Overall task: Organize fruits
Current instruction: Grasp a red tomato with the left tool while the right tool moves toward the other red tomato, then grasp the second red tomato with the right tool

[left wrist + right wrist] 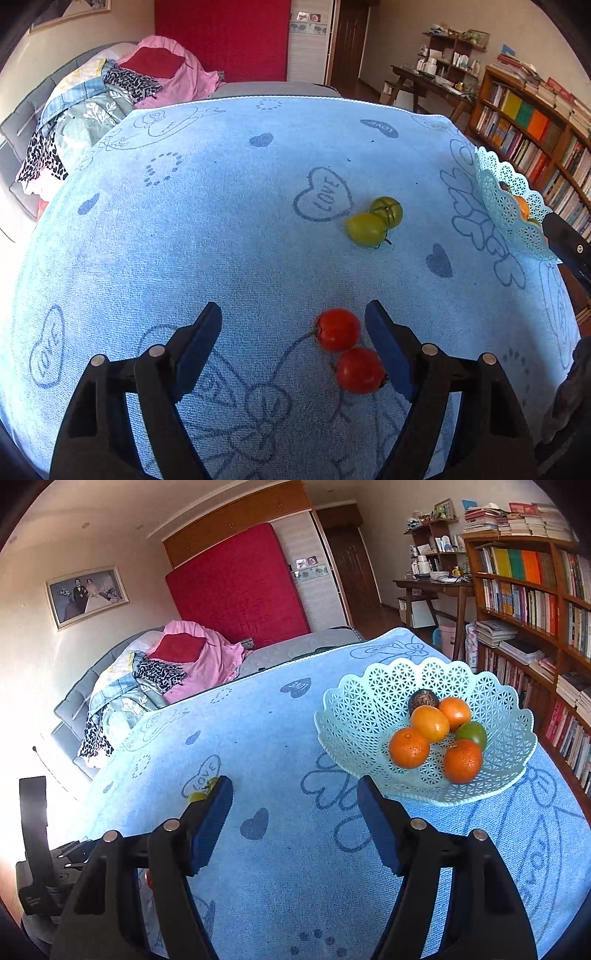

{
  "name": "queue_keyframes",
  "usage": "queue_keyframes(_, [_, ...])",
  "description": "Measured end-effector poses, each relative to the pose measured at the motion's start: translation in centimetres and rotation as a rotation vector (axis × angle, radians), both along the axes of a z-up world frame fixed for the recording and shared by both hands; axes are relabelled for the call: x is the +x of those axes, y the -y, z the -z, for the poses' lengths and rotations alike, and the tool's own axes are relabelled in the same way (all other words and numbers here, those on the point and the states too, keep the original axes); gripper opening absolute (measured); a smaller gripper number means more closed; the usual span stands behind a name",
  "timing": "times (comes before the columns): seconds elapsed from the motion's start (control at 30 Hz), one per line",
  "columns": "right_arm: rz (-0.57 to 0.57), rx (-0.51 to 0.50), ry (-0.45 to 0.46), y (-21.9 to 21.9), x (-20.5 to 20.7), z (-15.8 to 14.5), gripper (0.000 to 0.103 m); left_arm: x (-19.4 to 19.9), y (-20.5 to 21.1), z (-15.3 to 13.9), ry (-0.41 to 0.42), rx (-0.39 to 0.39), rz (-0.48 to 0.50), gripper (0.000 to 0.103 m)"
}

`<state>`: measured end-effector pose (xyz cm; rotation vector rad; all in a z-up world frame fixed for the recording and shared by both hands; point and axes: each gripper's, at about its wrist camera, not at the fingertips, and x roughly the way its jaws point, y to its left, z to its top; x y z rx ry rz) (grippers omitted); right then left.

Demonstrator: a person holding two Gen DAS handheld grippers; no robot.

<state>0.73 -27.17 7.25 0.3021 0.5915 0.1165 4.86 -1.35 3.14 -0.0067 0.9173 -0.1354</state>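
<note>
Two red tomatoes (pixel 347 349) lie on the blue towel between my left gripper's fingers, close to the right finger. My left gripper (pixel 293 317) is open and empty. Two green tomatoes (pixel 375 221) lie farther out on the towel. A pale blue lattice basket (pixel 354 716) sits at the right and holds several oranges (pixel 430 723), a green fruit (pixel 472 734) and a dark round fruit (pixel 423 698). My right gripper (pixel 295 794) is open and empty, just left of and in front of the basket. The basket's edge also shows in the left wrist view (pixel 495 192).
A blue towel (pixel 221 229) with heart prints covers the table. A bed with piled clothes (pixel 166 672) lies behind at left. Bookshelves (pixel 535 602) stand to the right. The left gripper's body (pixel 37 849) shows at the left of the right wrist view.
</note>
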Motion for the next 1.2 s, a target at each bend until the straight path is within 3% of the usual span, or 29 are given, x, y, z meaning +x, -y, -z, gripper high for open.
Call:
queue_keyframes(0.43, [-0.023,-0.008,-0.012,-0.4,0.3,0.5,0.071,0.4,1.4,1.2,-0.049,-0.016,-0.006,0.054])
queue_keyframes(0.67, [-0.040,-0.018,-0.021,-0.9,0.3,0.9,0.071,0.6,1.2,1.0,-0.043,-0.024,-0.020,0.031])
queue_keyframes(0.93, [-0.089,-0.033,-0.032,-2.1,0.4,1.3,0.071,0.8,-1.1,0.5,-0.021,-0.030,-0.080,0.029])
queue_keyframes(1.2, [-0.240,-0.062,-0.060,-5.6,0.0,2.3,0.071,0.7,-3.9,-0.3,0.037,0.001,-0.155,0.029])
